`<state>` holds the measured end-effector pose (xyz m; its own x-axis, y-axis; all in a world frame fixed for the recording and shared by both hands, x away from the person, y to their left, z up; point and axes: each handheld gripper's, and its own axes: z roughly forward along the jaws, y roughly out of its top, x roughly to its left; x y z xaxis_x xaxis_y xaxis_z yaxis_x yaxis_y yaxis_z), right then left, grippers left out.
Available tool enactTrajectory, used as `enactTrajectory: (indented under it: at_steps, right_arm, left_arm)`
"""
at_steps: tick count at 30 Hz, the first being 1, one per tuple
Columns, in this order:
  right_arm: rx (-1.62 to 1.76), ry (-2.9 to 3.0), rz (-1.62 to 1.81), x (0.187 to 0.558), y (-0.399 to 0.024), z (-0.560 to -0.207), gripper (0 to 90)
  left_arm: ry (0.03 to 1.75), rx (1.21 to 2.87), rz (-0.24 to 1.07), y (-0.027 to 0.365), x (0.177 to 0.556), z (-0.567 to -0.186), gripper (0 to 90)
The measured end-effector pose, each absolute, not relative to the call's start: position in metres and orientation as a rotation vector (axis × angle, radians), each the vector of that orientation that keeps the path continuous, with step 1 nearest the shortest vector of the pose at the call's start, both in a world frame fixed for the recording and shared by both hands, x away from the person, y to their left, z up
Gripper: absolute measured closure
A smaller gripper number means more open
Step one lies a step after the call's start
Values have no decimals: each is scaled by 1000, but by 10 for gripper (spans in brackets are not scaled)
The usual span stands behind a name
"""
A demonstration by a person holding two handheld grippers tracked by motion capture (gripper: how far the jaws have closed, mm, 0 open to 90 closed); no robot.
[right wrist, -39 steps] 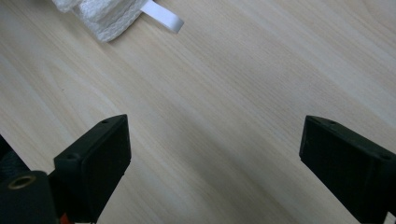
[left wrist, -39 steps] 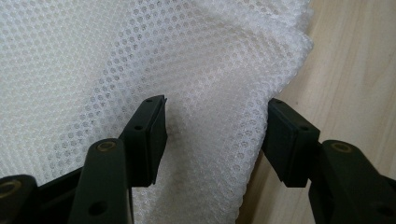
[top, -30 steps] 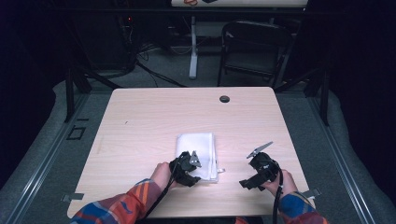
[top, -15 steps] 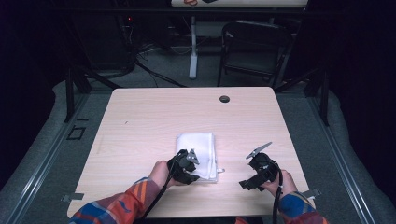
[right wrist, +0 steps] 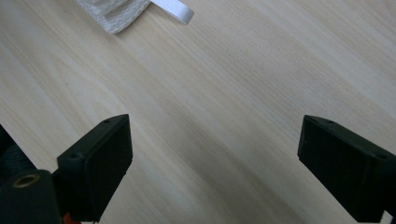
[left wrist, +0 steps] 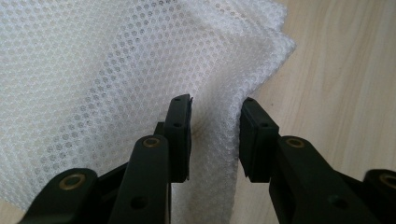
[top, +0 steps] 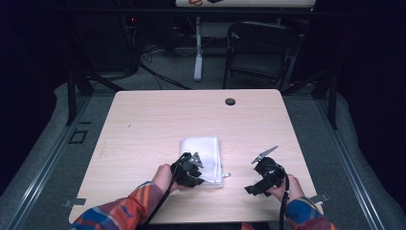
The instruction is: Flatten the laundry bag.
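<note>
Right hand-held gripper (right wrist: 215,163), jaws spread wide over bare pale wood worktop (right wrist: 243,93); a white mesh cloth corner (right wrist: 116,14) lies at top left.

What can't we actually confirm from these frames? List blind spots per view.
- High view: the near left corner of the white mesh cloth lies under the left hand-held gripper.
- Left gripper view: a fold of mesh sits between the closing jaws; whether the pads pinch it yet is unclear.
- Right gripper view: the cloth and its white tag are cut off by the top edge.
- High view: the dark round thing is too small to identify.
</note>
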<state>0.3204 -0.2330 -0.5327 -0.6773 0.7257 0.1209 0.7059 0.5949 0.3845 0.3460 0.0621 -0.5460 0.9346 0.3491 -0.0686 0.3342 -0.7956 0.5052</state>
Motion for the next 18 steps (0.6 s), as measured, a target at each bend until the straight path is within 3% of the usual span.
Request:
enactTrajectory:
  at_steps: [7,11,18]
  right_arm:
    - [1241,2764,632,320,-233,-533,100]
    - [1238,2764,631,320,-233,-533,102]
    - [1234,2767,627,320,-233,-533,102]
  left_arm:
    - [480,2564,36,62,346,-545,687]
    - [495,2545,39,64,346,-543,743]
    - [496,2538,23,65,347,-543,734]
